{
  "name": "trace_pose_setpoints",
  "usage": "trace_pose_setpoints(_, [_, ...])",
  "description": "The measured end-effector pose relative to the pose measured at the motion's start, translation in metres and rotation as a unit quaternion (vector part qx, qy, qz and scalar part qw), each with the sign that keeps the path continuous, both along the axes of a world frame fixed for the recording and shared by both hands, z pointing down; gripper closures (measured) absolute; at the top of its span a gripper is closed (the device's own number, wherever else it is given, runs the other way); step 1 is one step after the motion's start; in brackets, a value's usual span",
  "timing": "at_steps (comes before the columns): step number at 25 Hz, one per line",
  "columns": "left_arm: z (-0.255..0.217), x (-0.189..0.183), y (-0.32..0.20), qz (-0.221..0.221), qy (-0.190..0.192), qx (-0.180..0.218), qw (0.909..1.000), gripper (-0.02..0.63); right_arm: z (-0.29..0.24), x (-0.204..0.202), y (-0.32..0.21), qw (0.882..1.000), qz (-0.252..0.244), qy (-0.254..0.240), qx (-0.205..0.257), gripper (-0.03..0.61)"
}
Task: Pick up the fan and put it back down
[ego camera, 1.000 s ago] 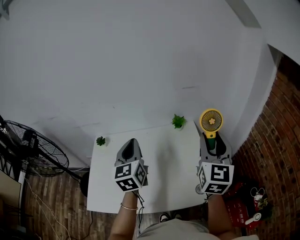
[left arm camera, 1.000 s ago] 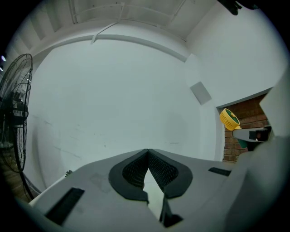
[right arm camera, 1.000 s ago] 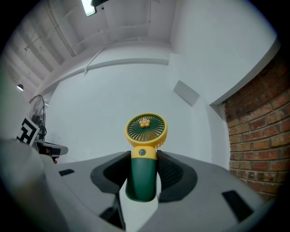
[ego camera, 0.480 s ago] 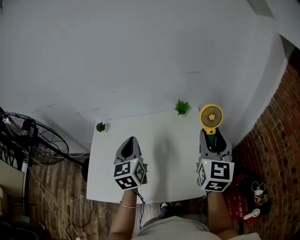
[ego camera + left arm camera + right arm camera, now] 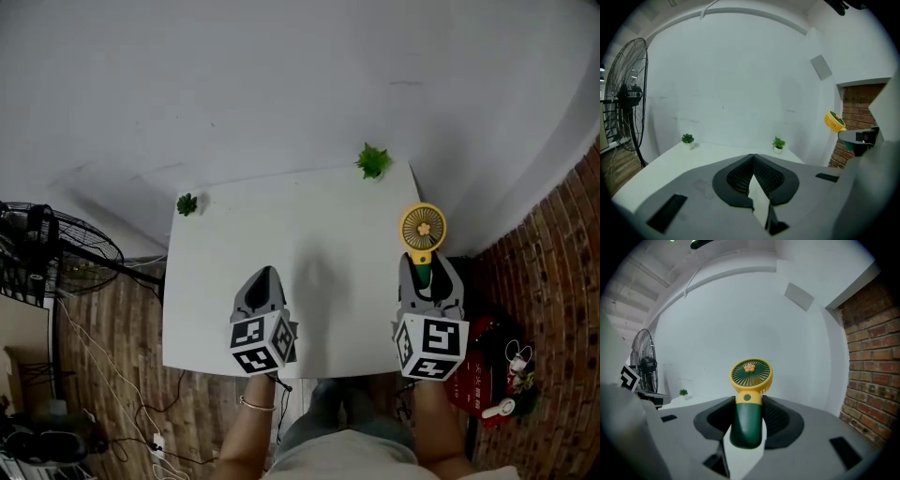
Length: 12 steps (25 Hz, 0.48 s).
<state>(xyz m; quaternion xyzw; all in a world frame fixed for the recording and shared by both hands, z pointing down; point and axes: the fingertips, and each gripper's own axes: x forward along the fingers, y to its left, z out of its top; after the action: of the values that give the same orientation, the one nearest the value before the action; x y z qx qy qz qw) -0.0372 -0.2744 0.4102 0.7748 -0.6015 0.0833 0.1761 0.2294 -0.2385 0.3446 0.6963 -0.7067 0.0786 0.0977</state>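
Note:
A small hand fan (image 5: 422,232) with a yellow round head and a dark green handle (image 5: 747,420) is held upright in my right gripper (image 5: 428,272), above the right edge of the white table (image 5: 291,244). The jaws press on both sides of the green handle, and the fan's head (image 5: 751,373) rises just past them. My left gripper (image 5: 263,282) hovers over the table's front left part, jaws closed together with nothing between them (image 5: 753,159).
Two small potted plants stand at the table's back, one at the left corner (image 5: 187,203), one at the right (image 5: 373,160). A large black floor fan (image 5: 52,248) stands left of the table. A brick wall (image 5: 553,272) runs along the right, with red clutter (image 5: 487,375) on the floor.
The fan in my right gripper has come back toward me, away from the right plant. The head camera's view has shifted, showing more of the table. The left gripper has kept its place.

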Motion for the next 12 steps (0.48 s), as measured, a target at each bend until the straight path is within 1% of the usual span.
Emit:
trace_pose_setpoints(6, [0.054,-0.010,0.020,-0.019,-0.006,-0.059,0.9980,0.602,0.060,-0.012,0.007,0.998,-0.016,-0.017,-0.064,0.400])
trace_pose_setpoints(12, [0.094,-0.022,0.032,-0.034,-0.014,-0.097,0.9946,0.602,0.114,-0.022,0.017,0.992,-0.025,-0.037,-0.116,0.400])
